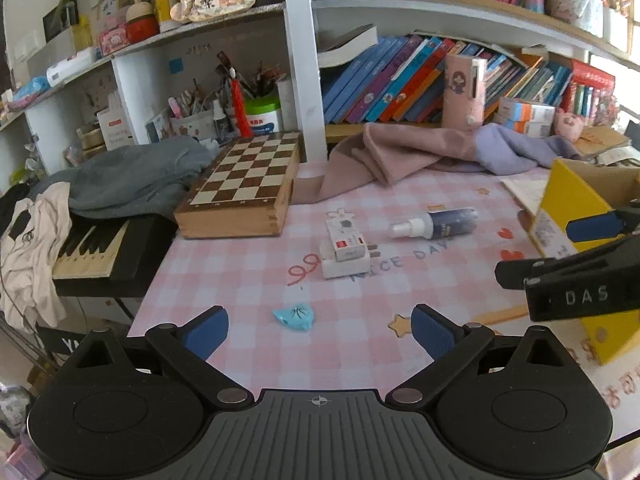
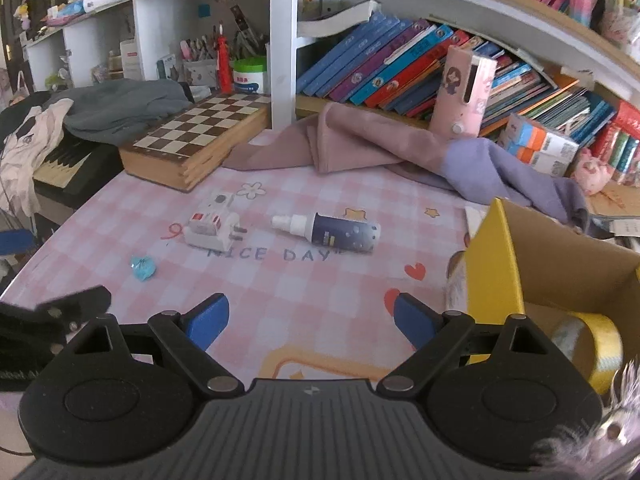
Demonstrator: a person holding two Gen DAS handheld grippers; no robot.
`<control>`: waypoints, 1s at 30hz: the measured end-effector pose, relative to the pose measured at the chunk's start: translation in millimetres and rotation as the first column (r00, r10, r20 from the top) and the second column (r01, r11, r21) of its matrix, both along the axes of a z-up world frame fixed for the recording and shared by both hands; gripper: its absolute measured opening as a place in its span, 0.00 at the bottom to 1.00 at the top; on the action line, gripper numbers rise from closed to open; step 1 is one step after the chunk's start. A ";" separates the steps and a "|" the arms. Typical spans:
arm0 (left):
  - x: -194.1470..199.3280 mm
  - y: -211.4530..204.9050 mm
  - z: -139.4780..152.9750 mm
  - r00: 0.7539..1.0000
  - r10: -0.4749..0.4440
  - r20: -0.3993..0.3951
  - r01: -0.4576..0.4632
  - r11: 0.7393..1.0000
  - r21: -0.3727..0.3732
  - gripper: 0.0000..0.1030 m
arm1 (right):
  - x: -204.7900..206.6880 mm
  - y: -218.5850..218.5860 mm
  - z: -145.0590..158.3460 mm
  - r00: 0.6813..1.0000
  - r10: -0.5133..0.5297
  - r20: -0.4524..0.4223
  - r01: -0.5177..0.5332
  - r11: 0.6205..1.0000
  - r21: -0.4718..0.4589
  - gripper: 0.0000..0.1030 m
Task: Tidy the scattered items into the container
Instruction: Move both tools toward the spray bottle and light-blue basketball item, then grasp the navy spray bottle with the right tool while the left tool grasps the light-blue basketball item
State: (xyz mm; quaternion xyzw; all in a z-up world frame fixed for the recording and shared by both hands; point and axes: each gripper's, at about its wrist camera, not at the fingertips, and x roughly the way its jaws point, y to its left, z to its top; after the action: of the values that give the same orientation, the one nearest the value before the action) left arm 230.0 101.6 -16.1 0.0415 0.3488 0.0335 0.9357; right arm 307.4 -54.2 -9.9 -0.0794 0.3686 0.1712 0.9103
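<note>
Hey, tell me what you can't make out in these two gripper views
- Yellow box interior: right wrist view, mostly hidden by its wall and the right gripper; only a tape roll shows.
- Same box: left wrist view, cut off by the right edge.
- Spray bottle label: too small.
- Adapter box print: unreadable.
- Blue trinket: identity unclear.

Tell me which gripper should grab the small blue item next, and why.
Left, probably. The small blue item lies just ahead of the open left gripper, nearly between its fingers. From the right gripper, it sits well off to the left.
</note>
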 end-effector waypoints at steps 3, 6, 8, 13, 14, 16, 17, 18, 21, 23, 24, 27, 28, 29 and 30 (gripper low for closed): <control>14.5 -0.2 -11.6 1.000 0.011 -0.022 -0.011 1.000 0.014 0.95 | 20.3 5.8 -3.1 1.000 0.014 -0.008 -0.014 1.000 0.009 0.87; 29.0 0.5 -24.5 0.999 0.018 -0.048 -0.017 1.000 0.025 0.91 | 41.1 13.7 -6.7 1.000 0.029 -0.004 -0.029 1.000 0.002 0.87; 37.6 2.8 -33.2 0.997 0.026 -0.069 -0.024 0.999 0.025 0.88 | 55.1 18.7 -10.0 0.999 0.035 -0.009 -0.035 0.999 -0.005 0.87; 57.3 11.9 -51.2 0.992 0.066 -0.111 -0.065 0.998 0.013 0.80 | 96.1 32.1 -24.8 0.997 0.073 -0.033 -0.075 0.995 -0.060 0.86; 60.7 14.2 -54.2 0.990 0.079 -0.116 -0.079 0.997 0.006 0.80 | 104.0 34.4 -28.4 0.996 0.082 -0.038 -0.085 0.993 -0.077 0.86; 67.0 18.7 -59.5 0.986 0.107 -0.125 -0.109 0.994 -0.011 0.77 | 120.1 39.6 -35.3 0.994 0.098 -0.052 -0.103 0.989 -0.109 0.85; 70.2 21.0 -61.9 0.984 0.119 -0.131 -0.122 0.992 -0.019 0.72 | 127.8 41.8 -38.7 0.993 0.103 -0.060 -0.109 0.986 -0.124 0.85; 73.1 23.2 -64.1 0.982 0.130 -0.138 -0.135 0.991 -0.027 0.70 | 134.9 43.9 -42.1 0.992 0.106 -0.067 -0.114 0.984 -0.136 0.84; 81.4 27.5 -70.5 0.976 0.152 -0.158 -0.161 0.986 -0.049 0.64 | 153.1 48.2 -51.3 0.990 0.116 -0.084 -0.129 0.977 -0.169 0.84; 85.2 29.5 -74.3 0.971 0.166 -0.170 -0.178 0.982 -0.058 0.60 | 162.3 49.8 -56.7 0.988 0.118 -0.098 -0.134 0.974 -0.184 0.84; 87.1 30.5 -76.4 0.968 0.174 -0.178 -0.188 0.980 -0.065 0.59 | 166.2 50.0 -59.1 0.987 0.118 -0.106 -0.137 0.973 -0.187 0.83; 89.4 33.0 -77.3 0.964 0.199 -0.176 -0.217 0.972 -0.089 0.55 | 175.9 47.7 -64.9 0.984 0.115 -0.137 -0.139 0.973 -0.186 0.72; 89.8 32.5 -77.3 0.964 0.201 -0.174 -0.218 0.972 -0.088 0.52 | 178.1 47.0 -66.8 0.983 0.110 -0.147 -0.137 0.973 -0.187 0.70; 90.0 31.7 -77.1 0.965 0.198 -0.172 -0.216 0.973 -0.087 0.49 | 179.2 46.2 -68.4 0.982 0.106 -0.155 -0.135 0.973 -0.188 0.65; 89.8 31.2 -76.9 0.966 0.197 -0.169 -0.213 0.973 -0.087 0.48 | 180.3 44.9 -69.9 0.981 0.106 -0.163 -0.136 0.973 -0.187 0.60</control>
State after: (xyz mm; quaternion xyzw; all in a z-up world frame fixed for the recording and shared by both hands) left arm 319.8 132.7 -93.0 -0.0414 0.4262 0.1084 0.8972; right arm 487.7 -9.4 -79.7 -0.1784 0.4465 0.1945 0.8550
